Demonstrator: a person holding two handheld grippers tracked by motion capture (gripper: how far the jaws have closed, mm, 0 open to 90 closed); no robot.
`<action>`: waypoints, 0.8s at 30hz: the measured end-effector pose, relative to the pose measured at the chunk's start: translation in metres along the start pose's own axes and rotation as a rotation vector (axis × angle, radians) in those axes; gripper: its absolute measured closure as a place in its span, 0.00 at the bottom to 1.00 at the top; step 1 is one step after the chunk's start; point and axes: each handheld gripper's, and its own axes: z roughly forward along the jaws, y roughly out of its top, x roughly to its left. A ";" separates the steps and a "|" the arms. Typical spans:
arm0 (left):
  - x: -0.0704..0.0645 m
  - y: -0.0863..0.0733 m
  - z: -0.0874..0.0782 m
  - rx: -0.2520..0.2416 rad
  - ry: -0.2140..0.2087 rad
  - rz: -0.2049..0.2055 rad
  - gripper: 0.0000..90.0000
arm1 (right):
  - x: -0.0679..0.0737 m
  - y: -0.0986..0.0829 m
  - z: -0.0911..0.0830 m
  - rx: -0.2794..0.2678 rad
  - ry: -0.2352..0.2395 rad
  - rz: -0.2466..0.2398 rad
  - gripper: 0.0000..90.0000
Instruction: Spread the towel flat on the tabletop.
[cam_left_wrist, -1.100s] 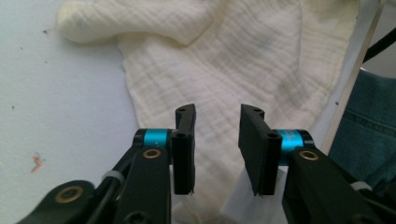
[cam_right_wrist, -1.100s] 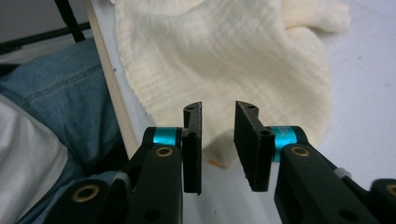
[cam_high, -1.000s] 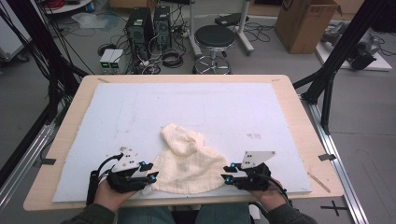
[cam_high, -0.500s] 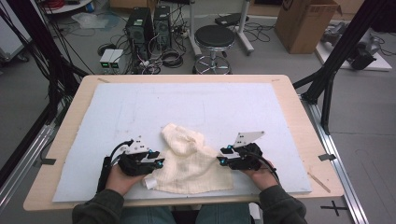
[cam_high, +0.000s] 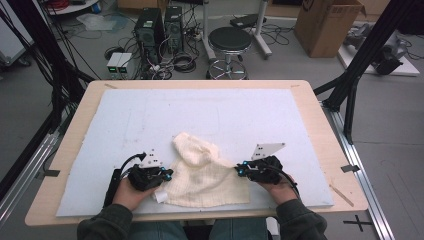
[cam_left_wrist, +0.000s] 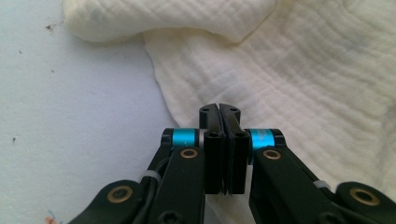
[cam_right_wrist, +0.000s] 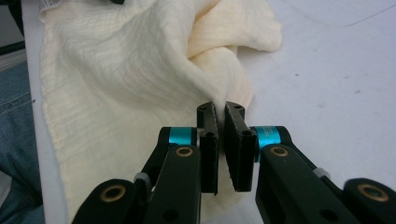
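A crumpled cream-coloured crinkled cotton cloth (cam_high: 205, 172) lies in the lower middle of the high view, on the pale blue-white foam mat (cam_high: 210, 112) that covers the wooden tabletop (cam_high: 320, 125). The left hand-held gripper (cam_high: 167, 173) sits at the cloth's lower left edge; in the left gripper view its jaws are pressed together over the cloth's edge (cam_left_wrist: 219, 109), pinching the fabric. The right hand-held gripper (cam_high: 239, 170) is at the cloth's right edge; in the right gripper view its jaws are clamped on a raised fold of the cloth (cam_right_wrist: 219, 108), with a slim gap between them. A bunched fold rises at the cloth's upper part.
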 end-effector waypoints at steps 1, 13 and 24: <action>0.000 0.000 -0.001 0.004 0.000 0.004 0.98 | 0.001 -0.001 -0.003 -0.005 -0.013 -0.001 0.94; -0.019 -0.008 -0.027 -0.024 -0.041 0.013 0.99 | 0.015 -0.011 -0.011 0.018 0.003 -0.003 0.89; 0.004 0.012 -0.031 -0.139 -0.038 -0.082 0.72 | 0.012 -0.011 -0.013 -0.030 0.016 0.025 0.66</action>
